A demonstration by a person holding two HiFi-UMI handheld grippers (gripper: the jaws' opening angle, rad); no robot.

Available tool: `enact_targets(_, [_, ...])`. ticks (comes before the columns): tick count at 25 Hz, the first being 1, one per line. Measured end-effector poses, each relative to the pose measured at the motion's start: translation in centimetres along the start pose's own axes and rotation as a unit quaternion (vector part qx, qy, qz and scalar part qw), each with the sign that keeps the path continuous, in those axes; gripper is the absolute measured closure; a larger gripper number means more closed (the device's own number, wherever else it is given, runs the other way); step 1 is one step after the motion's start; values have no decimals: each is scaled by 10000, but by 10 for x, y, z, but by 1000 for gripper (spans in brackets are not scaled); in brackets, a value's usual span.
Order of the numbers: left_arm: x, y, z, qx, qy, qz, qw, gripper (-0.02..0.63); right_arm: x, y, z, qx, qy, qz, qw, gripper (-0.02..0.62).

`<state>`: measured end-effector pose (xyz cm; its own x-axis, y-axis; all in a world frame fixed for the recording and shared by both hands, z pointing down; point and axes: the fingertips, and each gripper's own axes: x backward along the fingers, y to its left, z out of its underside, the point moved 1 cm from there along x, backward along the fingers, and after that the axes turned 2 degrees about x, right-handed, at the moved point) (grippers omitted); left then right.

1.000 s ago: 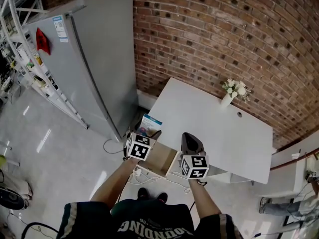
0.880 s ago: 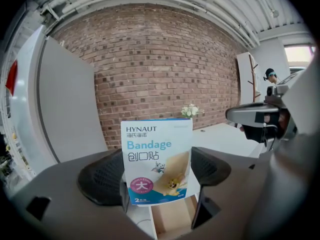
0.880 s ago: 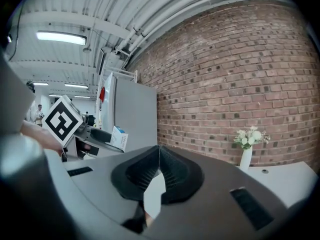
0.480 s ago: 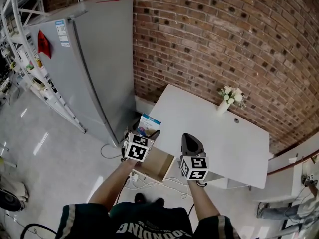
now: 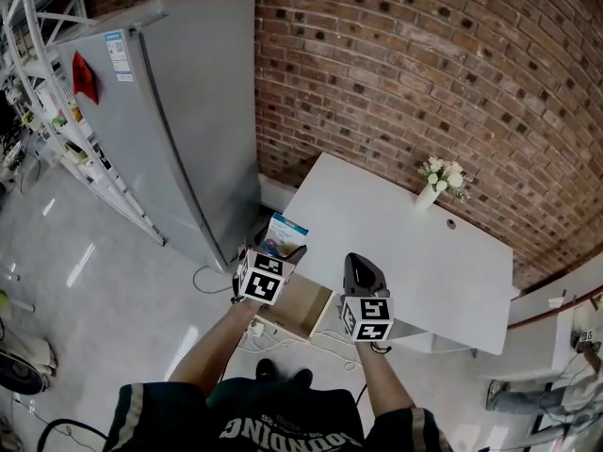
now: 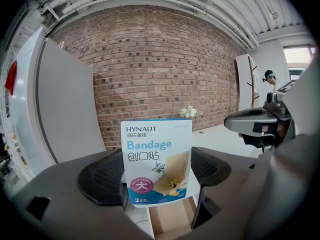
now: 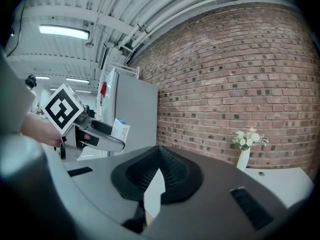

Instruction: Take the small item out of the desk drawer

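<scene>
My left gripper [image 5: 285, 249] is shut on a white and blue bandage box [image 5: 284, 234], held upright above the open wooden desk drawer [image 5: 303, 304]. In the left gripper view the bandage box [image 6: 156, 161] stands clamped between both pads, with the drawer [image 6: 172, 221] below it. My right gripper [image 5: 361, 269] hovers over the front edge of the white desk [image 5: 405, 252], jaws closed together with nothing between them. The right gripper view shows its pads [image 7: 172, 176] pressed tip to tip, and the left gripper with the box [image 7: 120, 129] off to the left.
A vase of white flowers [image 5: 438, 178] stands at the desk's far edge by the brick wall. A tall grey cabinet [image 5: 179, 121] stands left of the desk. Cables [image 5: 283, 332] lie on the floor under the drawer. Metal shelving [image 5: 38, 102] lines the far left.
Both grippers stay almost where they were; the left still holds the box above the drawer. Only the head view has shifted slightly.
</scene>
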<state>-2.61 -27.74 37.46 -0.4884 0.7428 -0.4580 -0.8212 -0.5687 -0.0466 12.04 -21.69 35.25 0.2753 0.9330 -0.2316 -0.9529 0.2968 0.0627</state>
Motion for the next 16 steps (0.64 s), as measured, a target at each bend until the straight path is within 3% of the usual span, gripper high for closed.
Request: enact_targets(16, [1, -12, 16, 58, 111, 99, 9999, 179, 5, 9, 10, -61, 91, -38, 9999, 572])
